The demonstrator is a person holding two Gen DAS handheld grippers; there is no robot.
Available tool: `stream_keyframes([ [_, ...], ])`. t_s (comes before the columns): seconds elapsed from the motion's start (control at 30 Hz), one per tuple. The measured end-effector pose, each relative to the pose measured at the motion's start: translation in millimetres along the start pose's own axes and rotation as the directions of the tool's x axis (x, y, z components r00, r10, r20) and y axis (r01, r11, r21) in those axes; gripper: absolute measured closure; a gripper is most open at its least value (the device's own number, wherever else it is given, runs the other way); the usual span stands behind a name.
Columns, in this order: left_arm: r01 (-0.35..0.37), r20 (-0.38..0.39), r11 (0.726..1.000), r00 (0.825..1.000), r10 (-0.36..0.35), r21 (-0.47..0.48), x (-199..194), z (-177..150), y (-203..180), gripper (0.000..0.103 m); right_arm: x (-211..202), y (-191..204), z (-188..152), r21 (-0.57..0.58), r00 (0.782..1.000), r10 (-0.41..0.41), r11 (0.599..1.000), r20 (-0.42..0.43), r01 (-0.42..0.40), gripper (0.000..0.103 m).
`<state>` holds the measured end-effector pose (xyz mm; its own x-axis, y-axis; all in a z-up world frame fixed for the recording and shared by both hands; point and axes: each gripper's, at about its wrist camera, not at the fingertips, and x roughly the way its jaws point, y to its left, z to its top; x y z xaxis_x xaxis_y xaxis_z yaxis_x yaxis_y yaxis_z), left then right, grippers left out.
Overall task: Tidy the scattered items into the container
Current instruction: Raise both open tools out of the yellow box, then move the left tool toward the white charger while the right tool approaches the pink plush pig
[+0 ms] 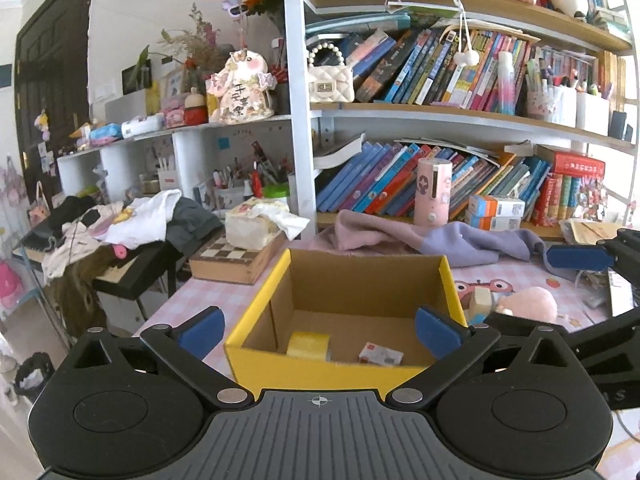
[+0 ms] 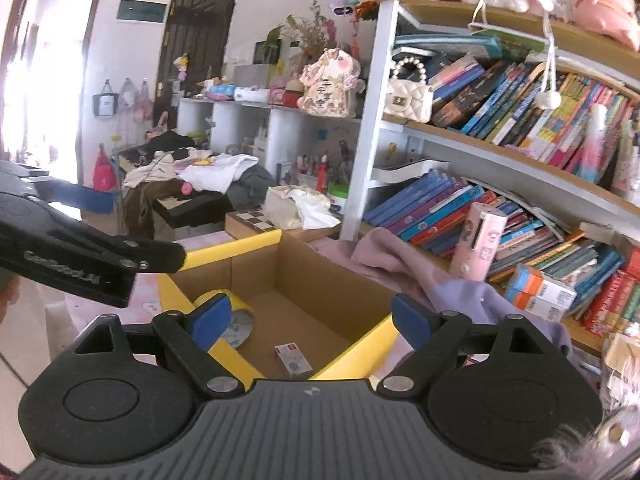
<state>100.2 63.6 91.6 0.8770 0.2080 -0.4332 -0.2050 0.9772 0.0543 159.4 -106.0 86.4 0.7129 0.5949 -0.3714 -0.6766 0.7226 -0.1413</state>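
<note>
A yellow cardboard box point(image 1: 256, 304) stands open on the pink desk; it also shows in the right wrist view point(image 2: 352, 354). Inside lie a yellow tape roll point(image 1: 309, 345) point(image 2: 236, 312) and a small red-and-white box point(image 1: 380, 354) point(image 2: 293, 361). My left gripper point(image 1: 319, 330) is open and empty, its fingers wide at the box's near wall. My right gripper point(image 2: 312, 322) is open and empty over the box's near corner. A pink plush toy point(image 1: 530, 303) and a small wooden block point(image 1: 480, 303) lie on the desk right of the box.
A purple cloth point(image 1: 452, 240) lies behind the box. A pink cylinder point(image 1: 433, 192) and small orange-blue boxes point(image 1: 496, 212) stand at the bookshelf. A chessboard box with tissues point(image 1: 236, 258) sits at the left. The right gripper's finger point(image 1: 580, 257) shows at far right.
</note>
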Motion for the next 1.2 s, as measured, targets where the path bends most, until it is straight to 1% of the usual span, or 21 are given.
stream_keyframes([
  [0.07, 0.010, 0.000, 1.000, 1.000, -0.010, -0.003, -10, -6, 2, 0.000, -8, 7, -4, 0.014, 1.000, -0.031, 0.999, 0.001, 0.031, 0.014],
  [0.1, 0.017, -0.004, 1.000, 1.000, -0.017, -0.009, -15, -9, 3, 0.000, -13, 10, -6, 0.025, 0.999, -0.046, 0.999, -0.001, 0.046, 0.012],
  [0.23, 0.038, -0.033, 0.999, 0.999, -0.039, -0.035, -35, -25, 8, 0.000, -34, 20, -18, 0.091, 0.995, -0.093, 0.991, -0.035, 0.096, 0.008],
  [0.27, 0.039, -0.036, 0.998, 0.999, -0.041, -0.042, -39, -29, 8, 0.000, -39, 22, -22, 0.115, 0.993, -0.107, 0.987, -0.048, 0.112, 0.005],
  [0.37, 0.039, -0.046, 0.997, 0.998, -0.042, -0.069, -51, -43, 9, 0.000, -57, 30, -40, 0.166, 0.982, -0.172, 0.969, -0.076, 0.182, 0.004],
  [0.5, 0.049, -0.077, 0.994, 0.995, -0.057, -0.094, -63, -62, 7, 0.000, -76, 42, -62, 0.128, 0.960, -0.257, 0.954, -0.112, 0.270, 0.004],
  [0.63, 0.053, -0.093, 0.995, 0.994, -0.061, -0.080, -70, -75, 1, 0.000, -96, 53, -77, 0.109, 0.943, -0.315, 0.939, -0.109, 0.326, 0.001],
  [0.8, 0.029, -0.090, 0.999, 0.996, -0.026, 0.028, -76, -90, -14, 0.000, -112, 60, -90, 0.127, 0.931, -0.342, 0.926, -0.126, 0.357, 0.000],
  [0.87, 0.046, -0.095, 0.997, 0.995, -0.040, 0.062, -77, -91, -20, 0.000, -116, 60, -91, 0.133, 0.927, -0.350, 0.921, -0.131, 0.367, 0.000],
  [1.0, 0.100, -0.095, 0.990, 0.991, -0.090, 0.100, -80, -92, -28, 0.000, -123, 61, -93, 0.148, 0.922, -0.363, 0.913, -0.138, 0.381, 0.000],
  [1.13, 0.140, -0.099, 0.984, 0.987, -0.129, 0.113, -82, -93, -32, 0.000, -127, 58, -96, 0.185, 0.920, -0.353, 0.905, -0.172, 0.382, 0.000],
  [1.2, 0.160, -0.105, 0.981, 0.983, -0.149, 0.109, -82, -93, -33, 0.000, -129, 55, -98, 0.205, 0.914, -0.354, 0.897, -0.198, 0.392, 0.000],
])
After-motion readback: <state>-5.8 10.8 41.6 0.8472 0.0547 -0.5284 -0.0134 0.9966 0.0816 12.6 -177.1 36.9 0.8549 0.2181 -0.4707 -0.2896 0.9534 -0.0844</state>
